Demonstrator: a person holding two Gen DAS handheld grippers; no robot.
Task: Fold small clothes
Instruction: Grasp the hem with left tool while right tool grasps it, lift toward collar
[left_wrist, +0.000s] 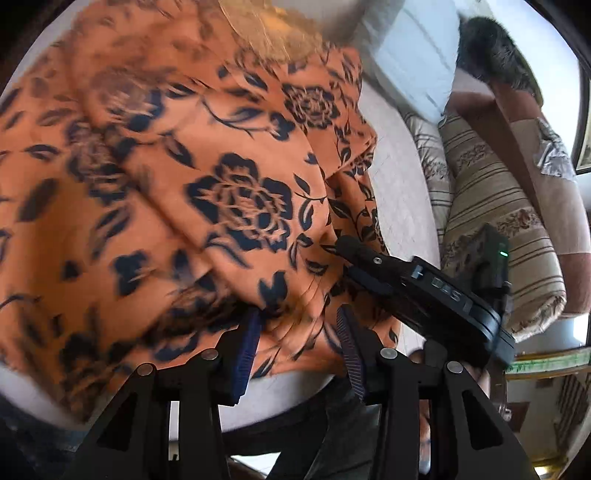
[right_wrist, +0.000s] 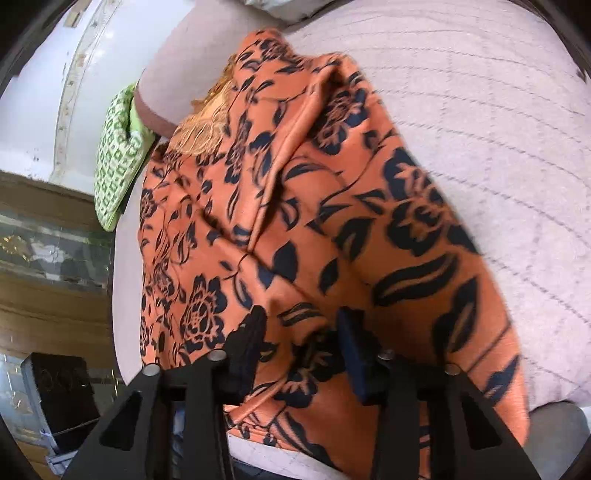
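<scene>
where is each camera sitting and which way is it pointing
Left wrist: sits on the left gripper, looking down along its fingers at the orange flowered garment; the right gripper reaches in from the right, striped cushions beyond.
Right wrist: sits on the right gripper, looking down at the same garment on the pale quilted cover; a green checked cloth lies left.
Shared: the garment and the cover.

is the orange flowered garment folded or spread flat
Partly folded: the orange flowered garment has one layer doubled over another, with a raised crease, on the pale quilted surface.
</scene>
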